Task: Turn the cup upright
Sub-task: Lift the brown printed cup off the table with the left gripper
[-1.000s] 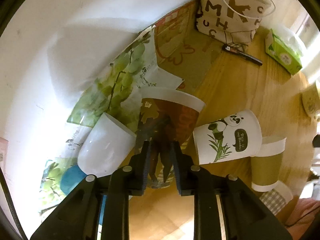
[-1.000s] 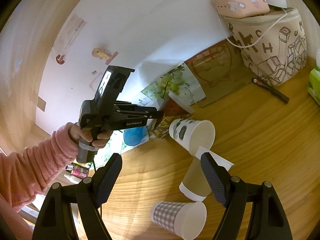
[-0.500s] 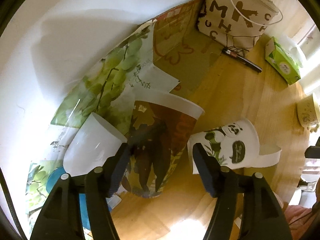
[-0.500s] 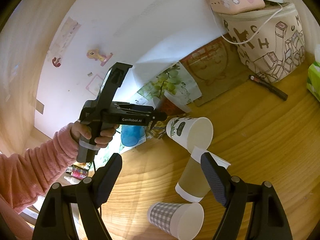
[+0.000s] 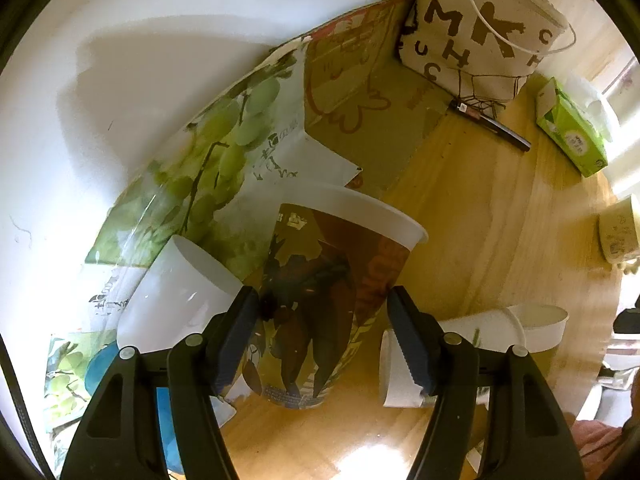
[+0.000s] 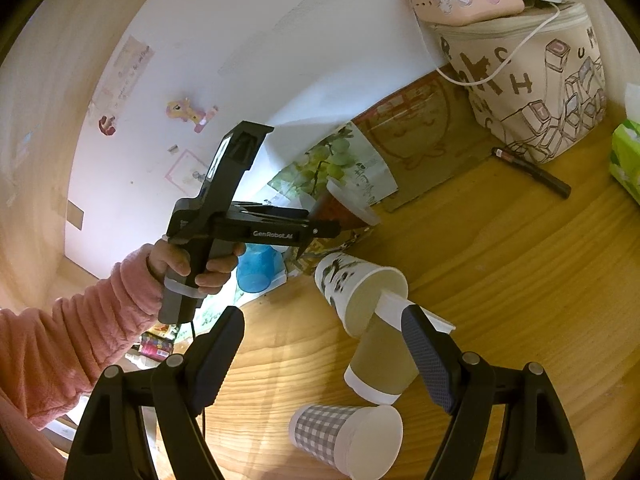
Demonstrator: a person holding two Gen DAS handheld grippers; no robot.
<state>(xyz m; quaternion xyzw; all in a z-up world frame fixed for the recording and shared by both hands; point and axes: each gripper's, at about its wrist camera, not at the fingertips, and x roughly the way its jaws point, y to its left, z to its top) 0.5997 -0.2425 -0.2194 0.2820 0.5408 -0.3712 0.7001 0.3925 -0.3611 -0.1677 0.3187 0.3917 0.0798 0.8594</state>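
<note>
Tapered glossy printed paper cup stands upright between spread left gripper jaws.

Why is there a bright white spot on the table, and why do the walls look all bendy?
Left wrist view: lamp glare on the table below the brown cup; a big soft shadow on the wall. Right wrist view: the fisheye lens bends the wall, with dark corners.

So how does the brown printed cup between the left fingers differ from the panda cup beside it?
The brown printed cup stands upright, rim up, while the panda cup lies on its side with its mouth open sideways. The brown cup has dark, full-wrap artwork; the panda cup is white with a green print. The open left gripper straddles the brown cup; nothing holds the panda cup. Both are paper cups on the wooden table.
</note>
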